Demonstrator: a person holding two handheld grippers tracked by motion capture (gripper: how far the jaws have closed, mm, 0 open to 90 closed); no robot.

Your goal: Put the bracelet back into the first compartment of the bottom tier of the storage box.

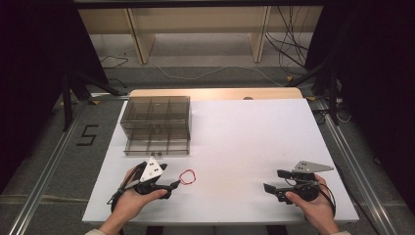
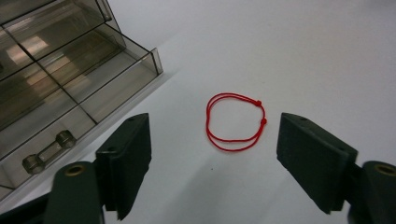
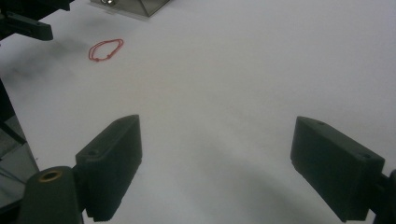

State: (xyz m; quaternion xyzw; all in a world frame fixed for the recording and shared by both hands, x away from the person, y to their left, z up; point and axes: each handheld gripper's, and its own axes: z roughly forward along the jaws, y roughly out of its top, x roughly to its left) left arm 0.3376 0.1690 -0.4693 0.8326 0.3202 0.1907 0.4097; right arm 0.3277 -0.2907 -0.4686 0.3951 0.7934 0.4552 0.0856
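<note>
Left gripper: held in the person's left hand near the front-left corner of the desk, lying low and pointing toward the middle of the front edge. Its jaws stand wide apart with nothing between them; in the left gripper view the two black pads frame bare desk just short of the loop.

Red string loop: lies flat on the white desk, toward the front edge and left of its middle, just ahead of the left gripper's tips and apart from them. In the left gripper view it shows as a doubled thread with two small knots on one side. In the right gripper view it is small and far off.

Right gripper: held in the person's right hand near the front-right corner, pointing left across the desk. Its jaws are spread wide over bare surface, gripping nothing. It is well apart from the loop.

Clear plastic organiser: stands at the back-left part of the desk, smoky transparent, divided into compartments, with a lower drawer pulled toward the front. In the left gripper view a small metal piece lies in the nearest compartment.
</note>
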